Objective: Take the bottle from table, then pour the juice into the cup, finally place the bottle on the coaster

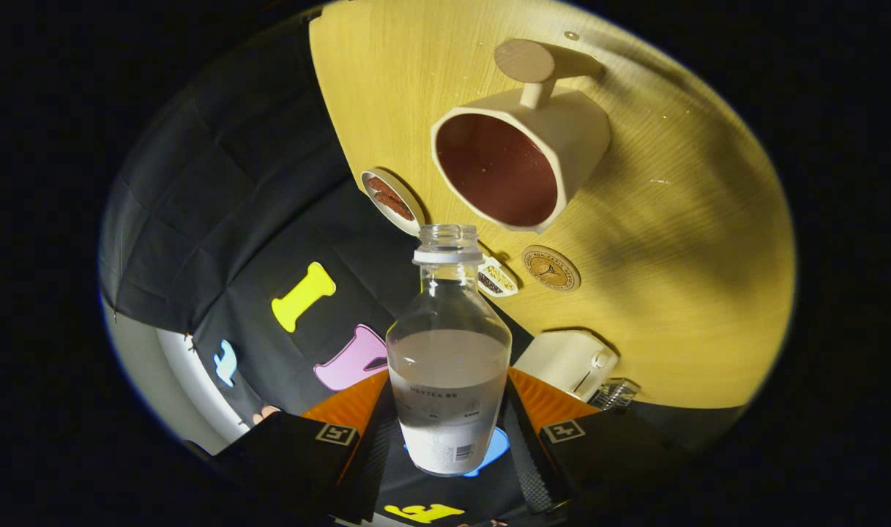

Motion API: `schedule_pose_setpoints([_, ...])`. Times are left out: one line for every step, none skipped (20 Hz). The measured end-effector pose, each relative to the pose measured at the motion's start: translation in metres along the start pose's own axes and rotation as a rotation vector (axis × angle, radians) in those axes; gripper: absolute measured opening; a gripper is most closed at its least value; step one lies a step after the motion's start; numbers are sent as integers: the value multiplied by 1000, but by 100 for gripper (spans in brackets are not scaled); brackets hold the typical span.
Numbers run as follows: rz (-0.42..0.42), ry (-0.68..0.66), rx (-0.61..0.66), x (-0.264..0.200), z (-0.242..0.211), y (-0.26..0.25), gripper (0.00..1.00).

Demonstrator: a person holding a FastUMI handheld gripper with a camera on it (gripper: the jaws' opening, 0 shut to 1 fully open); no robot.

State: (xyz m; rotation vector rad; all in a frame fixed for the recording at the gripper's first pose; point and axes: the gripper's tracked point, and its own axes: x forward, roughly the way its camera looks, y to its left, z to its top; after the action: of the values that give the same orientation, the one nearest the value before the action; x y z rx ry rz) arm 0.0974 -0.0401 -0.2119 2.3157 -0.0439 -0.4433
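Observation:
A clear bottle (449,380) with no cap sits between my fingers, and my gripper (449,432) is shut on its lower body. Pale, cloudy juice fills it to about the shoulder. The view is rolled, so the yellow wooden table (672,219) looks tilted. Just beyond the bottle's open mouth stands a cream cup (522,157) with a dark red inside and a round-ended handle. Nothing runs from the mouth. A round brown coaster (550,268) lies on the table close to the bottle's neck, between the cup and my fingers.
An oval dish (392,197) with brown pieces lies near the table edge beside the cup. A smaller dish (498,279) sits next to the coaster. A white box (568,360) and a clear object (615,394) stand nearer to my fingers.

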Motion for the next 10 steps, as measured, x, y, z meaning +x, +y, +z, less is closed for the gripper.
schedule_pose_setpoints([-5, 3, -47, -1, -2, -4, 77])
schedule_pose_setpoints([-14, 13, -101, -2, -5, -7, 77])
schedule_pose_setpoints([-25, 25, -167, -3, -9, -11, 77])
schedule_pose_setpoints([-37, 34, -239, -4, -10, -14, 77])
schedule_pose_setpoints([-47, 42, -312, -4, -13, -18, 76])
schedule_pose_setpoints([-59, 51, -384, -5, -14, -20, 76])
schedule_pose_setpoints([-67, 53, -457, -6, -14, -22, 77])
schedule_pose_setpoints([-72, 48, -528, -6, -11, -23, 77])
schedule_pose_setpoints([-78, 44, -592, -5, -9, -26, 77])
schedule_pose_setpoints([-84, 39, -649, -5, -7, -27, 77])
